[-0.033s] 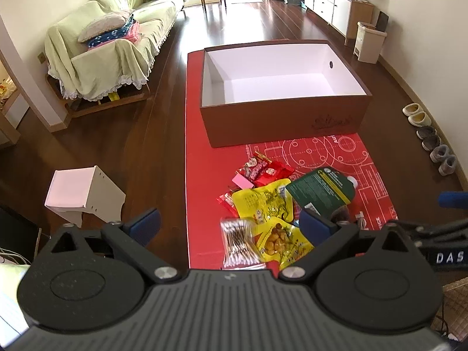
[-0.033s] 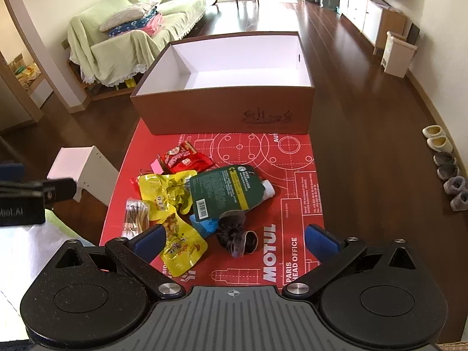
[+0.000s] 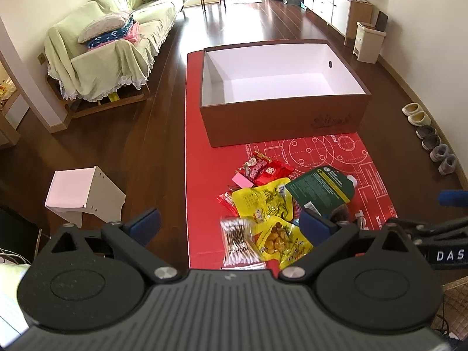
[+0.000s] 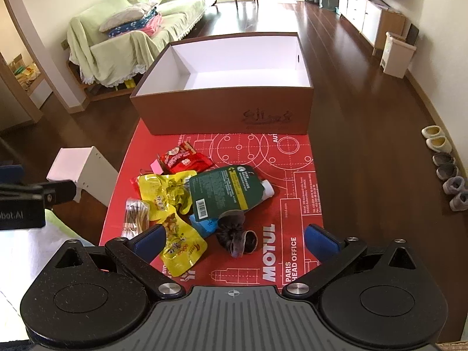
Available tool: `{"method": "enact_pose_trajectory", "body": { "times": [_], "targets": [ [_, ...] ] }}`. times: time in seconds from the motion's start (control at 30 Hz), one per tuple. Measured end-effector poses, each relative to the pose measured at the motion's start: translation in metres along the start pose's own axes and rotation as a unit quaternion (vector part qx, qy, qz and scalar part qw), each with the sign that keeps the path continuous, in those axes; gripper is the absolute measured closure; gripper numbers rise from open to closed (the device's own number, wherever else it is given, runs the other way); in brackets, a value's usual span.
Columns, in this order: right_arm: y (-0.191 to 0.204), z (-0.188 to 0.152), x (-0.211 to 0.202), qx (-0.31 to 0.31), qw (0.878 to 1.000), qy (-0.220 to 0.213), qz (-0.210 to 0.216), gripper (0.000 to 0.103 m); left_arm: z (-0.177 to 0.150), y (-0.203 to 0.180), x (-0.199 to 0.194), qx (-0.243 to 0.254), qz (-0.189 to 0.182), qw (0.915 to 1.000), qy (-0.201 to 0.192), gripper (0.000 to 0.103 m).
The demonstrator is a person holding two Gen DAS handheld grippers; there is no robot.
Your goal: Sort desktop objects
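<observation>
Right wrist view: your right gripper point(image 4: 234, 241) gapes empty, as does the left gripper point(image 3: 231, 225); nothing has moved, box point(image 4: 222, 117) at twelve o'clock unfilled.

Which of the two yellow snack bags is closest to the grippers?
The yellow bag picturing round nuts, beside the cotton swabs; the other yellow bag lies farther back.
</observation>
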State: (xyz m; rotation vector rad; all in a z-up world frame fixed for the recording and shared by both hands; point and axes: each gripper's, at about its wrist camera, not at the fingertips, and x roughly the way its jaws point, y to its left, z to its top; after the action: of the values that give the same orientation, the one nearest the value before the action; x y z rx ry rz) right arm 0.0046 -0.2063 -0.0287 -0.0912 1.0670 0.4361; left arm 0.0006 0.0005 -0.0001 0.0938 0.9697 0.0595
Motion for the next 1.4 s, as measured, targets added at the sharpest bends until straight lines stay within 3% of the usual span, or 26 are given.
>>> {"method": "enact_pose_trajectory", "body": {
  "times": [0.07, 0.17, 0.27, 0.6, 1.4],
  "targets": [
    [0.000, 0.000, 0.000, 0.000, 1.000, 0.001, 0.002, 0.000, 0.001, 0.001, 0.001, -0.003, 0.000, 1.0000, 0.000, 0.003],
    [0.002, -0.002, -0.004, 0.002, 1.000, -0.006, -0.002, 0.000, -0.015, -0.005, -0.010, 0.006, 0.002, 0.9995, -0.030, 0.003],
    [0.001, -0.012, -0.009, 0.004, 1.000, -0.025, -0.003, 0.000, -0.018, -0.008, -0.012, 0.013, -0.003, 0.9998, -0.015, 0.003],
    [0.004, -0.032, -0.020, 0.011, 1.000, -0.018, -0.016, 0.000, -0.028, -0.004, -0.011, 0.022, -0.019, 0.9995, 0.010, 0.003],
    [0.006, -0.039, -0.019, 0.010, 1.000, -0.012, -0.020, 0.000, -0.037, -0.006, -0.011, 0.027, -0.023, 0.9993, 0.011, 0.003]
  ]
}}
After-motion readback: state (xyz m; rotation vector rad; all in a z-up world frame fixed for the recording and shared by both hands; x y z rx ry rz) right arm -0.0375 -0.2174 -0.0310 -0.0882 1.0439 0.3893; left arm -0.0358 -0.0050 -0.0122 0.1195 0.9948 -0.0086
